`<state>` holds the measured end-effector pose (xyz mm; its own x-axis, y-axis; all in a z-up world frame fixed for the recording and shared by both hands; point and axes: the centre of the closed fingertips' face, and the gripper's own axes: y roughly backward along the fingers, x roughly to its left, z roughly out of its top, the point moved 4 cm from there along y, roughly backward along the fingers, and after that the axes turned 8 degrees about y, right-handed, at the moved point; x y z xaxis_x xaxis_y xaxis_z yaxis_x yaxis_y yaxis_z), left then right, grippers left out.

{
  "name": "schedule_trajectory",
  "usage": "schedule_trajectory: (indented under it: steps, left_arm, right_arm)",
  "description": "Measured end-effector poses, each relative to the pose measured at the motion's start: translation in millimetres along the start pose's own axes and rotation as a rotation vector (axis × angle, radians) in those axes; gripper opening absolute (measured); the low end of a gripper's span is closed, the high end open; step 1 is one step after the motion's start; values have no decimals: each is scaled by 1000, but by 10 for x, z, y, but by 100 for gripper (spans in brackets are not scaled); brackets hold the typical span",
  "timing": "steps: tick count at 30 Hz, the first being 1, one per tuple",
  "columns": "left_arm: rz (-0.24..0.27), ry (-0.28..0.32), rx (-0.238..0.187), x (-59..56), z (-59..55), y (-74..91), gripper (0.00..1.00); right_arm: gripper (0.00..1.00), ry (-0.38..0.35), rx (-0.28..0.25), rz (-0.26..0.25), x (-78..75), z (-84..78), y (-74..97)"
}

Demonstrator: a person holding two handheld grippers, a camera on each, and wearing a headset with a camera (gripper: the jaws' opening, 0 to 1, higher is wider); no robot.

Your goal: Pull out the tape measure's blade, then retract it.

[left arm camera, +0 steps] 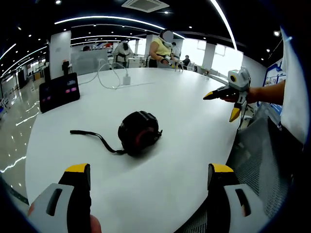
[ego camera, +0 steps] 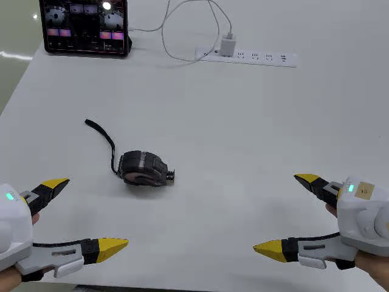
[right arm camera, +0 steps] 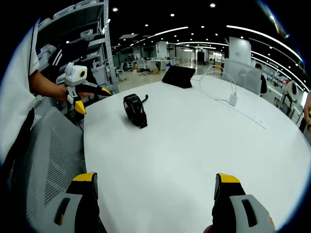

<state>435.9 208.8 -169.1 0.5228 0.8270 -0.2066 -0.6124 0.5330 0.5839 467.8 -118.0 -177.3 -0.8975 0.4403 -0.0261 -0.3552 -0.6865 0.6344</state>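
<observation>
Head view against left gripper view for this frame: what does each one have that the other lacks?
Head view adds: the power strip with its row of sockets. Left gripper view adds: people standing in the background, ceiling light strips, a mesh chair seat. Both share: the tape measure with its blade in, its strap, the tablet, the charger, the left gripper and right gripper, both open.

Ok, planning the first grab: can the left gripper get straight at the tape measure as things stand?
Probably yes: the left gripper is open and nothing stands between it and the tape measure.
</observation>
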Motion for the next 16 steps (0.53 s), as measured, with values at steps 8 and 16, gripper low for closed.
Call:
schedule_trajectory:
  steps: [8, 16]
  left_arm:
    - [2, 21, -16, 23, 12, 20, 99]
    - [1, 33, -25, 32, 36, 27, 99]
  right_arm:
    - [99, -3, -4, -2, -6, 8, 14]
    - [99, -5, -3, -1, -5, -3, 11]
